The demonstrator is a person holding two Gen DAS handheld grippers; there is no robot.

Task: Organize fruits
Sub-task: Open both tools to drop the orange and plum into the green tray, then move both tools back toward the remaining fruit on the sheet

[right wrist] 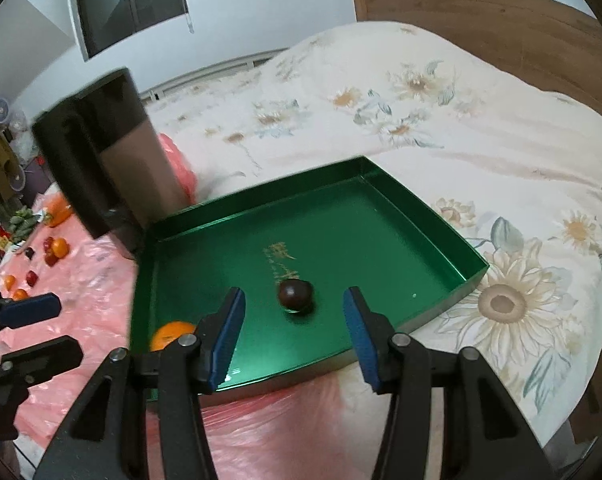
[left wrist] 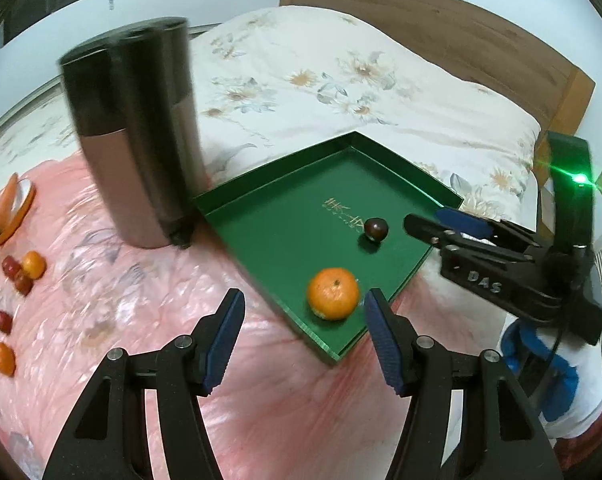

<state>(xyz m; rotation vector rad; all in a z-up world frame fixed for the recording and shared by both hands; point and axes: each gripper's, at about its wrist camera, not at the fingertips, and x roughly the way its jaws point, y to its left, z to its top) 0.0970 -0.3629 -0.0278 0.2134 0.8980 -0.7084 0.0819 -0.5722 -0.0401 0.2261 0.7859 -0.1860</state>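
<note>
On the far left, on the pink plastic sheet (left wrist: 113,300) that is covering the bed, several small fruits are lying loose: a tangerine (left wrist: 34,265) touching two red fruits (left wrist: 16,274), one more red fruit (left wrist: 4,321) a little nearer, and another tangerine (left wrist: 3,357) close to the edge of the view. Behind them an orange plate (left wrist: 19,210) is carrying a carrot (left wrist: 3,202).

Moving to the right, a tall dark metal canister (left wrist: 135,136) is standing upright just beside the left corner of the green tray (left wrist: 261,216). The tray is resting partly on the pink sheet and partly on the flowered quilt (left wrist: 341,80).

The left hand-held gripper (left wrist: 305,308) is hovering at the near edge of the tray with its two blue fingers wide apart, holding nothing. A tangerine (left wrist: 333,293) is lying inside the tray near that edge, just beside the right finger but not touching it, as far as I can see.

Further right, a dark round fruit, maybe a plum (right wrist: 295,295), is sitting in the middle part of the tray, well apart from the tangerine. The right hand-held gripper (right wrist: 294,320) is pointing at it from the near side; its jaws are also standing apart and empty, and the plum is lying beyond the tips. Behind everything a wooden headboard (left wrist: 441,28) is standing against the wall.
</note>
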